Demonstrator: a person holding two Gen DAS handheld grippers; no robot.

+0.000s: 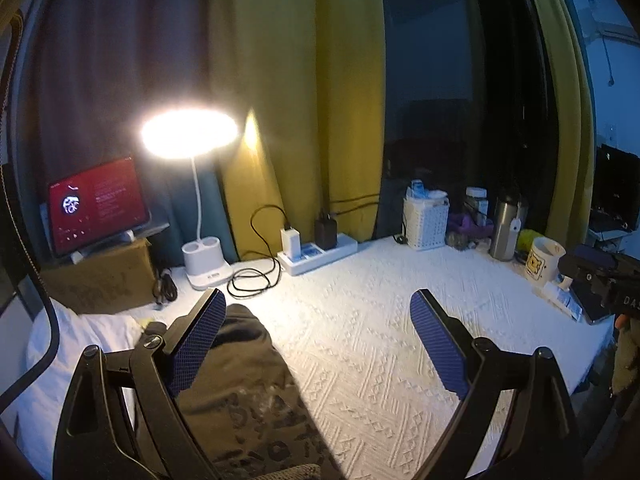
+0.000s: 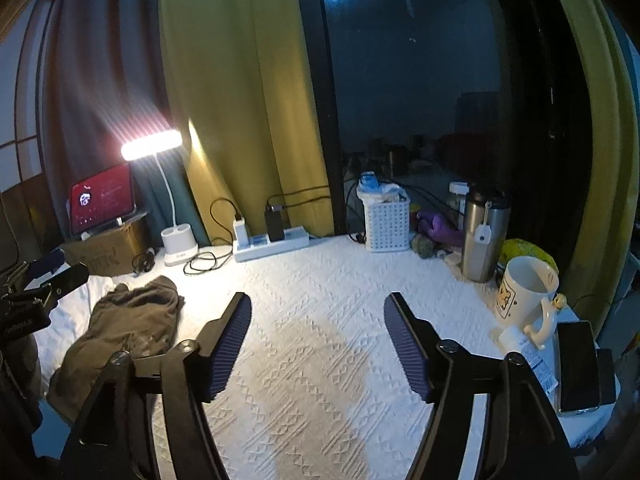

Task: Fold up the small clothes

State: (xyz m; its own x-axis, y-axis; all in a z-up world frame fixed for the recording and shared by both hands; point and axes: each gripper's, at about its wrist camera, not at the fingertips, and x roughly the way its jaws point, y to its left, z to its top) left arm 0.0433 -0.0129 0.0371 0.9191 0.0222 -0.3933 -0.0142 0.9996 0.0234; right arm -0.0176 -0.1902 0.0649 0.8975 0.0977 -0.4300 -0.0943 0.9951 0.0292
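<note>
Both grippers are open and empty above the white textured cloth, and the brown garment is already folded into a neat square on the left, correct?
Not quite. In the right wrist view the brown garment lies crumpled, not folded. The left gripper and right gripper are indeed open and empty over the white cloth.

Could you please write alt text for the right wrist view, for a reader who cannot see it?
The open, empty right gripper hovers over a white textured tablecloth. A crumpled olive-brown garment lies at left; a lit desk lamp, power strip and mug line the back and right edges.

Black linkage arms with silver screws carry blue ribbed fingers [image 2: 232, 344].
</note>
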